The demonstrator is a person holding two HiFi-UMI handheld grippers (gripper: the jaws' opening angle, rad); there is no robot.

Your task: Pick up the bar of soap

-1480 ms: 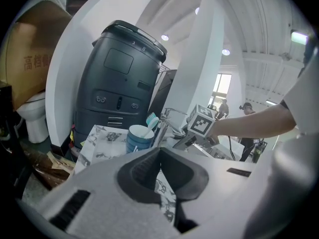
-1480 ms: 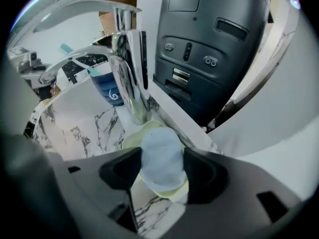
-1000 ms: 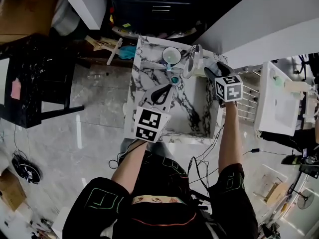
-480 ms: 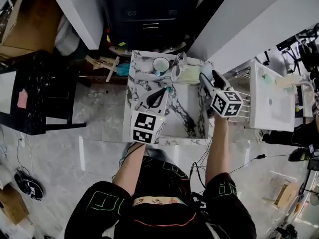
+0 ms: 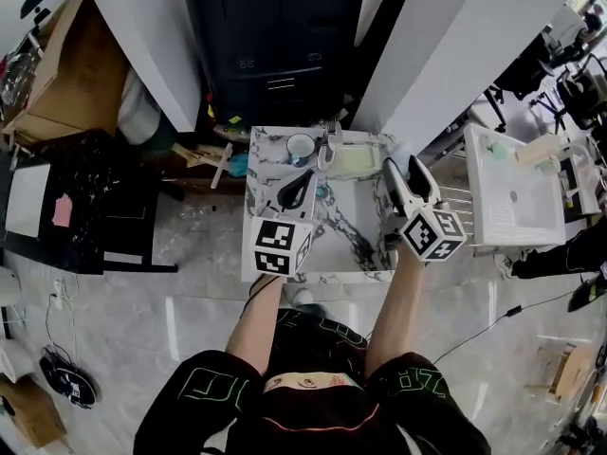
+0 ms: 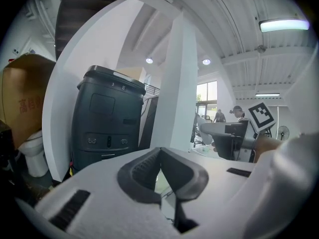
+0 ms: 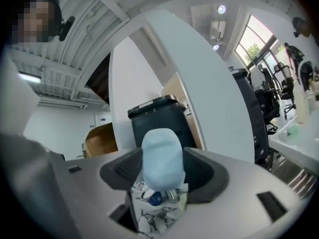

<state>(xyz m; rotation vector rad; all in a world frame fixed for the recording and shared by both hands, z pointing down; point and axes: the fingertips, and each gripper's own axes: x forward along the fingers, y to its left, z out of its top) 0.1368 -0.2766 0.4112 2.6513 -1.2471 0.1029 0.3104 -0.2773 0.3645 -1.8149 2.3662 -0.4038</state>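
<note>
In the head view, your left claw [image 5: 305,180] hangs over the marble bench [image 5: 332,227], just short of the cup [image 5: 302,147] at the back. It looks idle, kept clear of the working side. Your right claw [image 5: 402,169] is raised over the bench's right edge. From this height the soap is hard to make out.

In the left gripper view, the left claw [image 6: 160,153] has its pads drawn together at the tips with nothing between them.

In the right gripper view, the right claw [image 7: 163,172] is clamped on the pale blue bar of soap [image 7: 160,152]. The bar stands on end, pinched across its flat sides, probably because the broad faces give slippery soap the surest hold. The bench [image 7: 154,215] shows below it, so the soap appears lifted free.
</note>
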